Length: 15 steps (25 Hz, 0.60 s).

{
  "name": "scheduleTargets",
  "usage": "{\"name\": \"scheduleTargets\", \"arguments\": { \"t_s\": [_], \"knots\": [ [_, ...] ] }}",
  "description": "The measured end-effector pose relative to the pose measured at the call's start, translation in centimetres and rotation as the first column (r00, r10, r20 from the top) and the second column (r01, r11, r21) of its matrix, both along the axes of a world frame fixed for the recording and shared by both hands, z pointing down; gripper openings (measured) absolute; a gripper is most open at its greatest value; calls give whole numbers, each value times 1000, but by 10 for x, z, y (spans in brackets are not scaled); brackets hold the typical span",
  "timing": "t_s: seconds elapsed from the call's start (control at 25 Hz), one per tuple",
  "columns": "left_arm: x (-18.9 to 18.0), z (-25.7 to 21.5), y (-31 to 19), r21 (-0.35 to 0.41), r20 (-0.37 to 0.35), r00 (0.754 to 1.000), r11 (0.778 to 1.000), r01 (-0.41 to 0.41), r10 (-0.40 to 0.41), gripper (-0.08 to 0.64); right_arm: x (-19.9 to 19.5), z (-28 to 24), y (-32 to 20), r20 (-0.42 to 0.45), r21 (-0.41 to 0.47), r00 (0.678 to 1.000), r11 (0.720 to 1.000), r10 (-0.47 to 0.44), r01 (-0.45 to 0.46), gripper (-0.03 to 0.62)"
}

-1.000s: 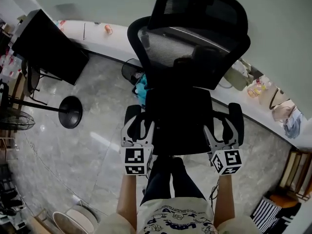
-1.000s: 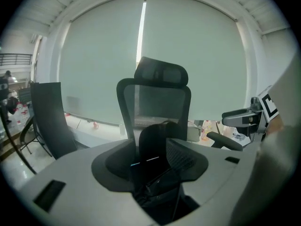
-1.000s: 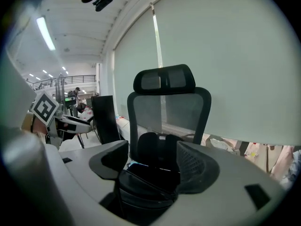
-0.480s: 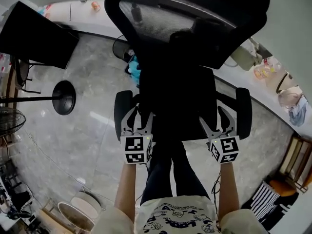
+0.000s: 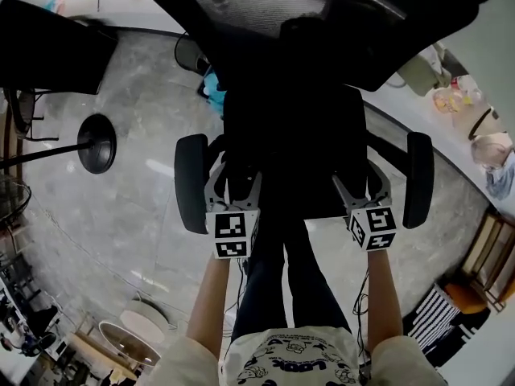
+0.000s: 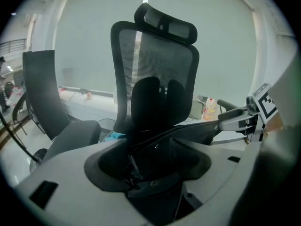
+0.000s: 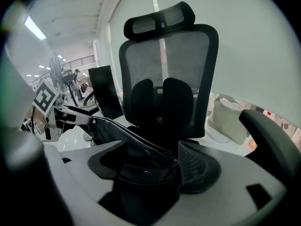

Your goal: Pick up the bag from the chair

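Note:
A black bag [image 5: 294, 175] lies on the seat of the black mesh office chair [image 5: 322, 22]. My left gripper [image 5: 233, 185] holds the bag's left edge and my right gripper [image 5: 358, 190] holds its right edge, just inside the armrests. In the left gripper view, black bag fabric [image 6: 188, 133] fills the shut jaws of the left gripper [image 6: 150, 173], and its rim stretches to the right gripper [image 6: 235, 121]. The right gripper view shows the right gripper [image 7: 150, 168] shut on the bag [image 7: 122, 131], whose rim runs to the left gripper [image 7: 66, 114].
The armrests [image 5: 193, 179] flank both grippers. A round stand base [image 5: 96, 143] and a dark panel [image 5: 48, 51] are at the left. A blue object [image 5: 212, 87] lies under the chair. A white ledge with bags [image 5: 451, 99] runs along the right. My legs [image 5: 282, 280] stand at the seat front.
The head view has closed in on the chair, which now fills the top. Both grippers have moved forward from the seat's front edge to sit further between the armrests.

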<state>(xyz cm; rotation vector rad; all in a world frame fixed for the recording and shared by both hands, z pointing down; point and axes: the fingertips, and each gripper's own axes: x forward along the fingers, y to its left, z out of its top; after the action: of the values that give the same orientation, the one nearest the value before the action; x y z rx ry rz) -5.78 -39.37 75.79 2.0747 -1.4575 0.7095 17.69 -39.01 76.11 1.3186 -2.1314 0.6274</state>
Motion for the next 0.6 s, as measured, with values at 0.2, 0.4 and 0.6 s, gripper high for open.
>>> {"name": "scheduleTargets", "arguments": {
  "t_s": [0.2, 0.4, 0.6],
  "knots": [
    [0, 19, -12, 4, 1, 999, 999, 46, -46, 279, 5, 28, -5, 0, -30, 1000, 999, -13, 13, 356],
    [2, 36, -15, -2, -28, 998, 999, 49, -49, 288, 7, 45, -8, 4, -42, 1000, 999, -31, 31, 356],
    [1, 52, -19, 8, -78, 995, 998, 57, -56, 288, 7, 66, -12, 26, -57, 999, 998, -39, 41, 339]
  ]
}}
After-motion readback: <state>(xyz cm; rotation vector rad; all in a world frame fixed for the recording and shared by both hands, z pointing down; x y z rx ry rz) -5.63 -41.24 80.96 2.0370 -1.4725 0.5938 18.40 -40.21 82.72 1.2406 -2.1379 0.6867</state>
